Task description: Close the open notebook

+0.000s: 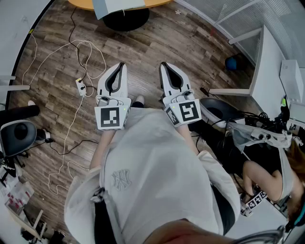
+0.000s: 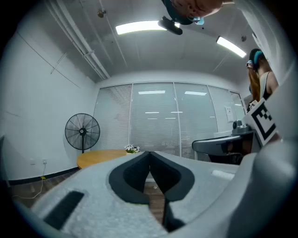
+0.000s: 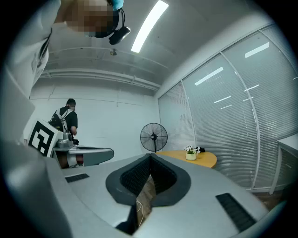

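Observation:
No notebook can be made out for certain in any view. A pale flat sheet-like thing (image 1: pixel 119 5) lies on the round yellow table (image 1: pixel 83 4) at the far edge of the head view; what it is cannot be told. My left gripper (image 1: pixel 122 65) and right gripper (image 1: pixel 163 65) are held level side by side in front of the body, over the wooden floor. The left gripper (image 2: pixel 149 152) has its tips meeting with nothing between them. Likewise the right gripper (image 3: pixel 150 155) is shut and empty. Both point toward the yellow table (image 3: pixel 195 159).
White cables and a power strip (image 1: pixel 81 86) trail over the floor at the left. A black chair (image 1: pixel 19 136) stands at the left edge. At the right is a white desk (image 1: pixel 267 71), with a seated person (image 1: pixel 267 181) nearer me. A standing fan (image 2: pixel 82 132) is by the wall.

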{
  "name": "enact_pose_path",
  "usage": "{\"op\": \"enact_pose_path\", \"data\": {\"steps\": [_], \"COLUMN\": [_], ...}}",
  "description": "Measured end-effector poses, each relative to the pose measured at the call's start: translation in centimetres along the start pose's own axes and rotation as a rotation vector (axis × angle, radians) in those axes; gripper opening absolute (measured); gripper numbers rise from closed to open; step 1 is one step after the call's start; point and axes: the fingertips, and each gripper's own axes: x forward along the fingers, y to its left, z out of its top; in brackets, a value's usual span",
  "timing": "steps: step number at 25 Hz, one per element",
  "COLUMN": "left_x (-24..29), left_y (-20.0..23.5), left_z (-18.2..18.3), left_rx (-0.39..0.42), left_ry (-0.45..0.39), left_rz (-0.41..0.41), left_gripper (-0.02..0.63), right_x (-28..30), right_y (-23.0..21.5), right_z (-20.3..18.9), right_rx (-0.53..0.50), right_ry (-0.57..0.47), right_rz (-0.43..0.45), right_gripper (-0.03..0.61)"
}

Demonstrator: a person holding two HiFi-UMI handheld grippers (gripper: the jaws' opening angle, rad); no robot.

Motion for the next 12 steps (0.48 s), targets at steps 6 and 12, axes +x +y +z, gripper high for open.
{"op": "enact_pose_path", "data": {"steps": [6, 12], "left_x": [-0.19, 0.6], "left_y": [0.21, -0.01], "left_z": [-0.44, 0.06], "left_rx": [-0.009, -0.003], "left_ry": [0.018, -0.004], "left_rz": [0.015, 0.017], "left_gripper": [0.017, 0.017], "right_x": [0.18, 0.37], "right_y": [0.24, -0.17], "right_z": [0.02, 0.2], "right_rx": [-0.008, -0.015], "right_ry": [0.0, -0.003], "right_rz": [0.018, 0.027], "right_gripper": [-0.008, -0.008]}}
